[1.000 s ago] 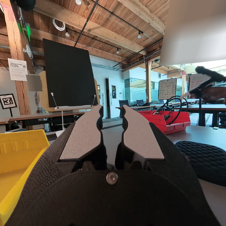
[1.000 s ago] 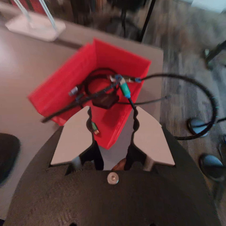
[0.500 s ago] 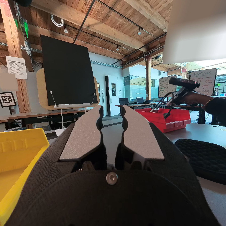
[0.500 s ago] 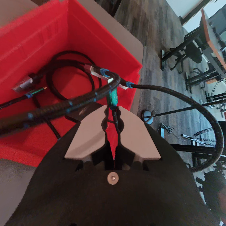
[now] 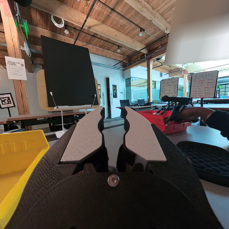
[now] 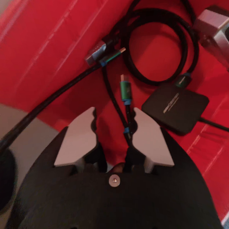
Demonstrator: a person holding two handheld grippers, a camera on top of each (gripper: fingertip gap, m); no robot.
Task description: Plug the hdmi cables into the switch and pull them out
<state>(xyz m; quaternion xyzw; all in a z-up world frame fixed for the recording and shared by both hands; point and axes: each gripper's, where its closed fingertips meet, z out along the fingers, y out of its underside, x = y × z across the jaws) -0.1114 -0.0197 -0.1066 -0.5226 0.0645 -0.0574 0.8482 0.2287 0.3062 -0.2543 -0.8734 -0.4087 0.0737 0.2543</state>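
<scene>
In the right wrist view my right gripper (image 6: 115, 107) is open low over the red bin (image 6: 52, 40). A thin black braided cable with a green HDMI plug (image 6: 125, 88) runs between the fingers, along the right finger (image 6: 146, 133), and is not clamped. The black switch (image 6: 173, 107) lies in the bin just right of the plug, with one cable plug (image 6: 183, 80) in its far side. A grey plug (image 6: 95, 53) and coiled black cable (image 6: 133, 69) lie beyond. My left gripper (image 5: 113, 107) is slightly open and empty, above the grey table (image 5: 198, 135).
A yellow bin (image 5: 18, 154) sits at the left gripper's left. A black padded mat (image 5: 204, 161) lies at its right. The red bin (image 5: 173, 125) stands far right, with the hand (image 5: 193, 114) holding the right gripper over it. A black board on a stand (image 5: 68, 74) is behind.
My right gripper went down into the red bin, then opened and let go of the green-plug cable it had gripped half a second ago. The left gripper has barely moved.
</scene>
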